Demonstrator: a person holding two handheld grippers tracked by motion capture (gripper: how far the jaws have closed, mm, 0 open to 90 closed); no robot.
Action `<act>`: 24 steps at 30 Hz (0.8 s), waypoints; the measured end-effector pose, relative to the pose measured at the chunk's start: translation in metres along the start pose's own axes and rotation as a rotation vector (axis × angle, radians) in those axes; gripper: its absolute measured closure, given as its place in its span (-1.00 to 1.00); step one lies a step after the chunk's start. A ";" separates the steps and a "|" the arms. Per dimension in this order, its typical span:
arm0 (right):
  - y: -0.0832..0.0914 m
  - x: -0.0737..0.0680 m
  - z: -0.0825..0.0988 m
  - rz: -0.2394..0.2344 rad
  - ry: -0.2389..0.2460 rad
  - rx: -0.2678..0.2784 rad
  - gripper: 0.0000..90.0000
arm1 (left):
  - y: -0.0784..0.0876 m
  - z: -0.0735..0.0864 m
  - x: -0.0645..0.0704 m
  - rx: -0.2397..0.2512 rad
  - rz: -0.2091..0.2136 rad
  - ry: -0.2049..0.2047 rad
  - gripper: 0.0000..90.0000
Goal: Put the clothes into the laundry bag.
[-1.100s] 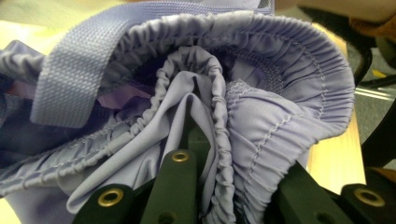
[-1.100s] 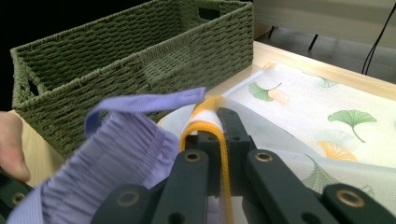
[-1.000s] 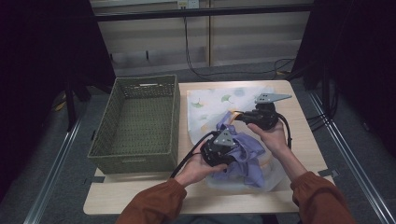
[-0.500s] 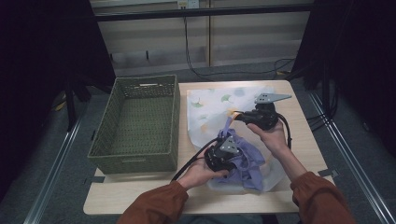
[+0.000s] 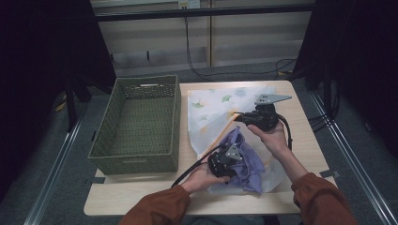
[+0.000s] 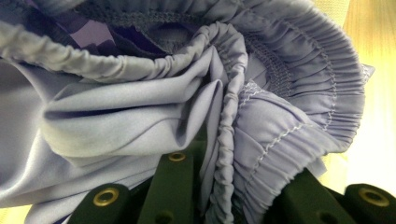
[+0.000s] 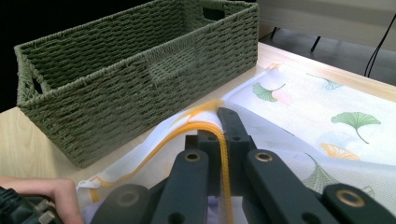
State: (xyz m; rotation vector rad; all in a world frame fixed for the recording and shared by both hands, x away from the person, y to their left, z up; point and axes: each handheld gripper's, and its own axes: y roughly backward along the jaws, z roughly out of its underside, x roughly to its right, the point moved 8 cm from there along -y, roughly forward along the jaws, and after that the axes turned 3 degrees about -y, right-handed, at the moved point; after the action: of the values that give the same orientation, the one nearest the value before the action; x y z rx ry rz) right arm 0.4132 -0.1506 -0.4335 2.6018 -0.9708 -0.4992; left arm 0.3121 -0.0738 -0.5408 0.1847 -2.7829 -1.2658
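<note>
Lilac garment [image 5: 244, 159] bunched near-right on table, my L gripper [image 5: 225, 161] clamped on its gathered hem; R gripper [image 5: 241, 118] pinching leaf-print bag's [image 5: 220, 105] orange edge.

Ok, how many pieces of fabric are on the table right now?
2. A white leaf-print bag lies beside the basket, its orange edge pinched by the right gripper. A purple garment sits at its near end, gripped by the left gripper. More may be hidden underneath.

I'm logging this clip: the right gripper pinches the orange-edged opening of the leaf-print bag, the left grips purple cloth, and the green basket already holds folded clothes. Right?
Not quite: the green basket is empty, as the high view shows. The rest stands: the right gripper pinches the leaf-print bag's orange edge, and the left gripper grips the purple cloth.
</note>
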 end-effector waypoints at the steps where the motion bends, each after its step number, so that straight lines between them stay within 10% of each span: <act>1: 0.000 0.000 0.000 0.000 0.000 -0.001 0.99 | 0.001 -0.001 -0.001 0.007 0.002 -0.009 0.76; 15: 0.001 -0.002 -0.001 -0.006 0.005 0.001 0.98 | 0.035 -0.019 -0.037 0.125 -0.106 0.124 0.81; 24: 0.000 -0.003 0.003 -0.011 -0.001 -0.016 0.98 | 0.027 -0.012 -0.063 0.159 -0.211 0.236 0.81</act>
State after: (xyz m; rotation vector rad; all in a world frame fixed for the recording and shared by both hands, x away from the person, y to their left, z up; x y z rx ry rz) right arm 0.4095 -0.1489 -0.4354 2.5941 -0.9499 -0.5092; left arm 0.3738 -0.0562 -0.5140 0.6104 -2.7107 -0.9817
